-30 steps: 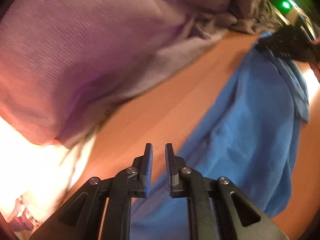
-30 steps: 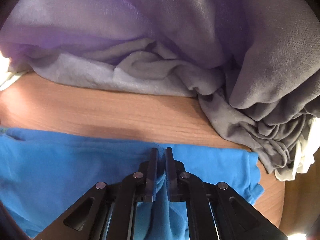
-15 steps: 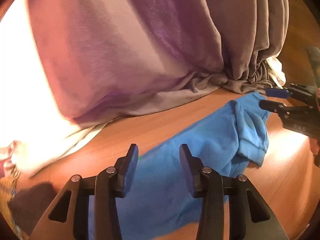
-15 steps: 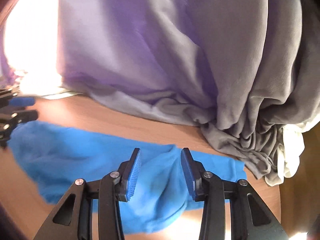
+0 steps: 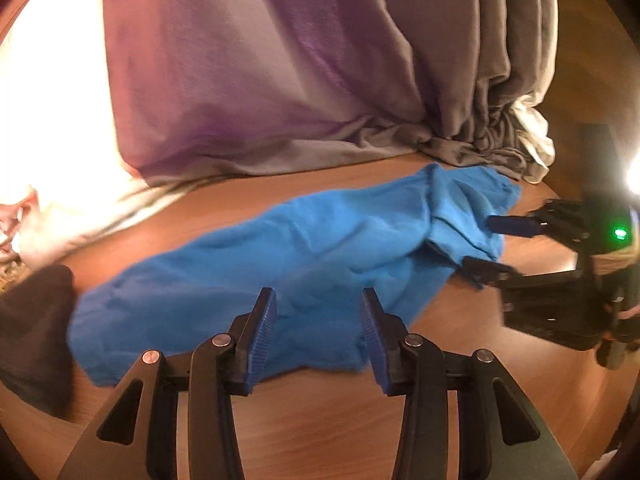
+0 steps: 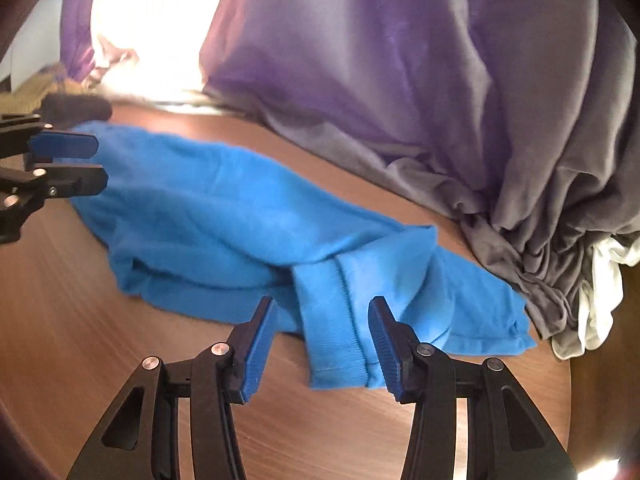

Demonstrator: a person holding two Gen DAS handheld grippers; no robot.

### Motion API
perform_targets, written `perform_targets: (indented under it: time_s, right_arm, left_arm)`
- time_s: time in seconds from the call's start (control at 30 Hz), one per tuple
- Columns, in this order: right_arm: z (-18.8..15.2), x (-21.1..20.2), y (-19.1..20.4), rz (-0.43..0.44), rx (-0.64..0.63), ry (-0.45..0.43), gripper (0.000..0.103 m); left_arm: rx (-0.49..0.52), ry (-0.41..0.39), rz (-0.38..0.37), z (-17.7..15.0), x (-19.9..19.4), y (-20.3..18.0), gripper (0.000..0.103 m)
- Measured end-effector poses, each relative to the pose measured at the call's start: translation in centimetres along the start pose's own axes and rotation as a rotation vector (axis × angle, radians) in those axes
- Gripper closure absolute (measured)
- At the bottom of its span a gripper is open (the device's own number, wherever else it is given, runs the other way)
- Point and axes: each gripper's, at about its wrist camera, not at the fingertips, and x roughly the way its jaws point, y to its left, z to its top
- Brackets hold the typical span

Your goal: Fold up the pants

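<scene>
Nearest, the right gripper (image 6: 322, 344) is opening over the ribbed cuff (image 6: 336, 340) with nothing pinched; the left gripper (image 5: 318, 336) is standing apart, empty. The blue pants (image 5: 280, 256) are lying bunched on the wooden table (image 5: 320, 420), probably soft, light and floppy, best pinched at cuff or hem. Farther off, grey-purple fabric (image 6: 400, 80) is heaped.

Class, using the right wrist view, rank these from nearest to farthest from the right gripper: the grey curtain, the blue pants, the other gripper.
1. Blue pants, cuff lying between the right gripper's opening fingers.
2. Left gripper, far left, at the pants' other end.
3. Grey curtain, hanging behind the table.
</scene>
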Motion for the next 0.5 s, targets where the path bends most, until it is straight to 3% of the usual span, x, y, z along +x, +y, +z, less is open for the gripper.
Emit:
perform_targets:
  time_s: [0.1,0.43,0.5]
  right_arm:
    - [-0.5,1.1,0.0,0.014,0.012,0.024,0.055]
    - [-0.7,2.5,0.6,-0.022,0.0,0.036,0.056]
    - [-0.6,2.7,1.0,-0.043,-0.021,0.027,0.055]
  left_arm:
    - [0.026,0.013,-0.03,-0.8,1.0,-1.3,0.061]
    - [0.201,0.037,0.154,-2.7,3.9,-4.4,0.065]
    - [0.217,0.041,0.163,-2.8,4.4,-4.5,0.067]
